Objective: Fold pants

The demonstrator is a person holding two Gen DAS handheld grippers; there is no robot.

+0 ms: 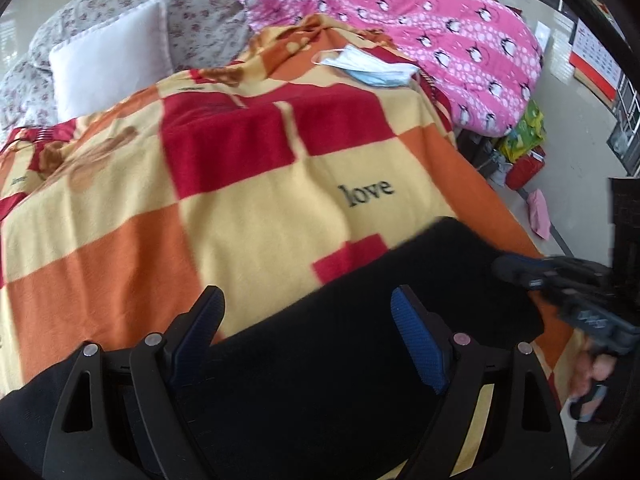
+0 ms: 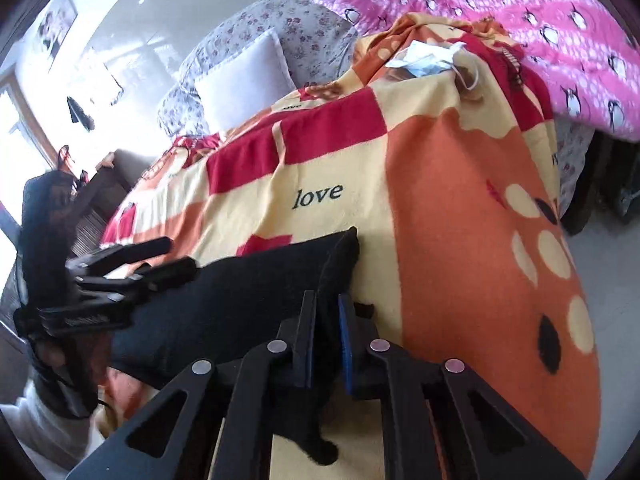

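Note:
The black pants [image 1: 360,344] lie folded on the checked blanket [image 1: 248,216] near its front edge. My left gripper [image 1: 308,308] is open above the pants, one finger over the blanket and one over the dark cloth. In the right wrist view the pants [image 2: 248,300] stretch left from my right gripper [image 2: 326,308], whose fingers are shut on the pants' right edge, with a bit of black cloth hanging below. The left gripper shows there too [image 2: 168,260], over the pants' left part. The right gripper [image 1: 516,270] shows at the right of the left wrist view.
A face mask [image 1: 368,66] lies at the blanket's far end. A pink penguin quilt [image 1: 440,32] is piled behind it at the right. A white pillow [image 1: 112,56] rests on floral bedding at the back left. Bags [image 1: 524,148] stand on the floor beside the bed.

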